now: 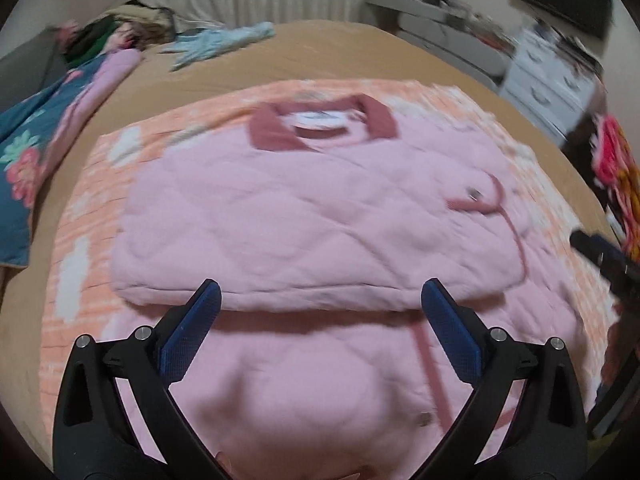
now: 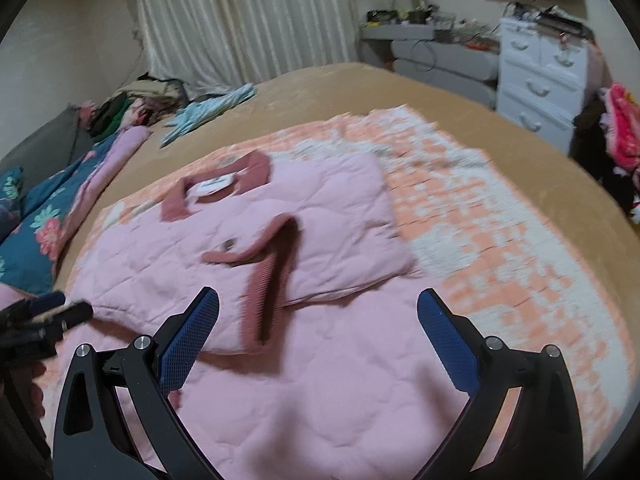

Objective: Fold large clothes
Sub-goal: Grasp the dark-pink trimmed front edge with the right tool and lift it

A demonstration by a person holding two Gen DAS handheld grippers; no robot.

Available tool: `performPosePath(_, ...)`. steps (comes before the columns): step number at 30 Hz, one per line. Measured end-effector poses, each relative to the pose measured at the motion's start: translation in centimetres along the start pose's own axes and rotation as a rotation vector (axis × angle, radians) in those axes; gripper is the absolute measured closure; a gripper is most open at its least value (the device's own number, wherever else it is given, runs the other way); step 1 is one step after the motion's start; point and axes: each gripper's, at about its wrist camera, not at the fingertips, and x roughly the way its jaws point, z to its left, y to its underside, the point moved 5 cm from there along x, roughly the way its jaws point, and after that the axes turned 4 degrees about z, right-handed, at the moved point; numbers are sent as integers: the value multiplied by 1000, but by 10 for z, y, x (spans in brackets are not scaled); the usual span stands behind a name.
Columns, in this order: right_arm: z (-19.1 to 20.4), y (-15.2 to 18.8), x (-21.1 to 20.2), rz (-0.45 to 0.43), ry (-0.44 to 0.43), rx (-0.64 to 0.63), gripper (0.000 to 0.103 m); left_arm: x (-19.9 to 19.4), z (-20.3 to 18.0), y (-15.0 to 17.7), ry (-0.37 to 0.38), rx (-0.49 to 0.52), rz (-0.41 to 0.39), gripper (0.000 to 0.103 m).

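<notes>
Both tongs, left tongs and right tongs, hang spread wide, gripping nothing, just above the pink quilted jacket; it lies partly folded, seemingly, on the bed.

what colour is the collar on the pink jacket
Dusty rose, darker than the quilted pink jacket; the collar shows best in the left wrist view.

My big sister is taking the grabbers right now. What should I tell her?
Left gripper: open, holding nothing, over the near edge of the fold.
Right gripper: open, holding nothing, over the jacket's right side.
The pink quilted jacket lies on the orange-and-white blanket on the bed, collar at the far end.
Done: sides look tucked in, one layer folded over.
Left: the near part is unfolded; probably one more fold toward the collar.
</notes>
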Motion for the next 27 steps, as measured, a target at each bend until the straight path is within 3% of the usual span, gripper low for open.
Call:
performPosePath(8,33,13,35,89,-73,3,4,-5,55,-3,-29,-95,-10,9)
performPosePath(20,41,19,72,167,-166,123,5,-7,102,-1,-36,-172,-44,9)
performPosePath(21,42,19,74,170,-171,131,8,-8,105,0,-45,-174,-49,9)
performPosePath(22,42,19,77,176,-171,135,19,-9,107,0,-53,-178,-52,9)
performPosePath(26,43,21,86,195,-194,154,48,-8,118,1,-56,-210,-56,9)
performPosePath(27,44,20,85,184,-207,143,71,-8,120,1,-56,-215,-55,9)
